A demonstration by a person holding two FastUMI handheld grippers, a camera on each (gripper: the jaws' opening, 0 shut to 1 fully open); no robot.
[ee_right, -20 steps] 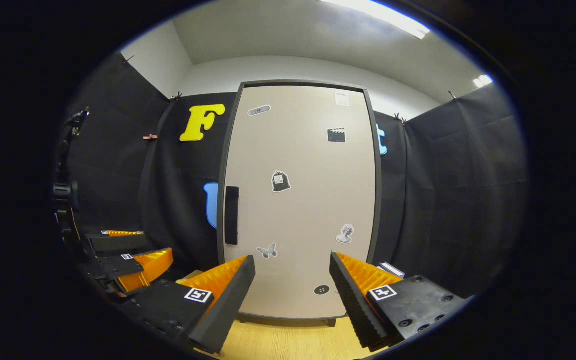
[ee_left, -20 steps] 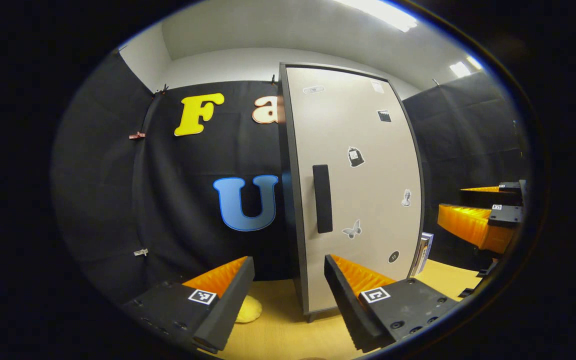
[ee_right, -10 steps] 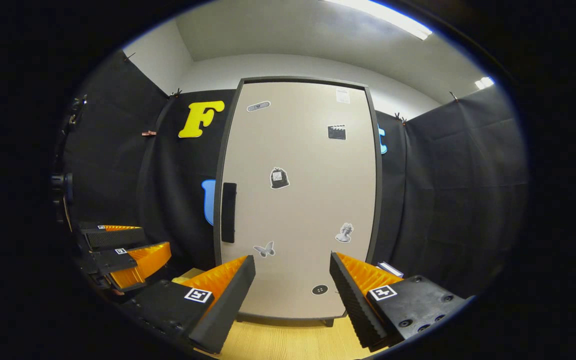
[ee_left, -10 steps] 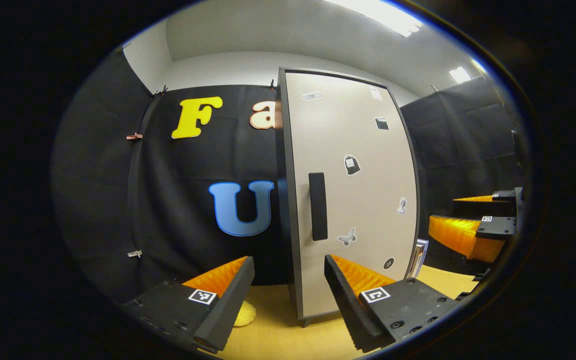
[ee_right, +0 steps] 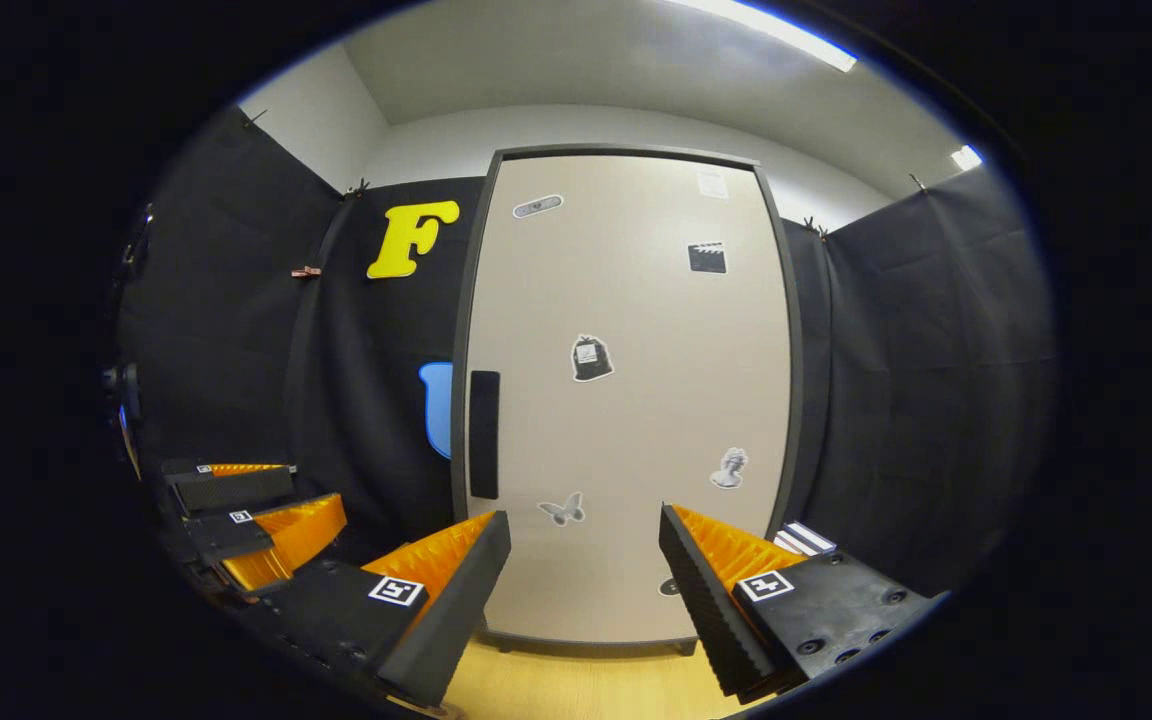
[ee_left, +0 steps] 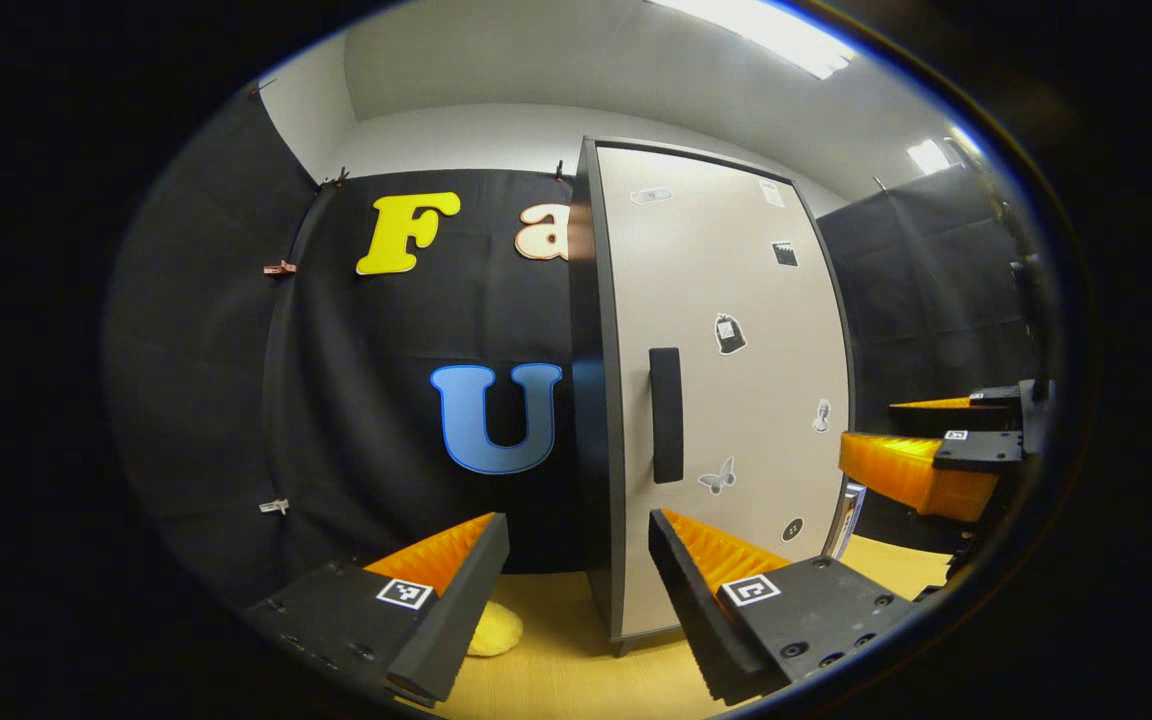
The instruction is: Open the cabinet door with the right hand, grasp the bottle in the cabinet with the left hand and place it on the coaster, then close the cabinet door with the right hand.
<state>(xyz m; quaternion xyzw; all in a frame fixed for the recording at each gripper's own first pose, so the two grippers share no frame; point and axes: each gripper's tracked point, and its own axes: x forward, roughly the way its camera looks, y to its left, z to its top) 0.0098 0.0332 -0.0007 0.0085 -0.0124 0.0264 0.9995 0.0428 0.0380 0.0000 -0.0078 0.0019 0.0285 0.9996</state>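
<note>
Cabinet door (ee_right: 626, 400) at frame centre, closed — rigid, hinged; we would take its vertical handle (ee_right: 483, 434), left of centre; right claw (ee_right: 584, 590) and left claw (ee_left: 576, 590) gape wide, empty; bottle presumably inside.

Black cloth (ee_right: 916, 380) hangs across the booth's back and sides, clipped along its upper edge. Above it, at the top of the frame, run a white wall (ee_right: 576, 135) and a grey ceiling (ee_right: 586, 60) with a bright strip light (ee_right: 766, 35) upper right. A pale wooden tabletop (ee_left: 576, 680) lies along the bottom.
</note>
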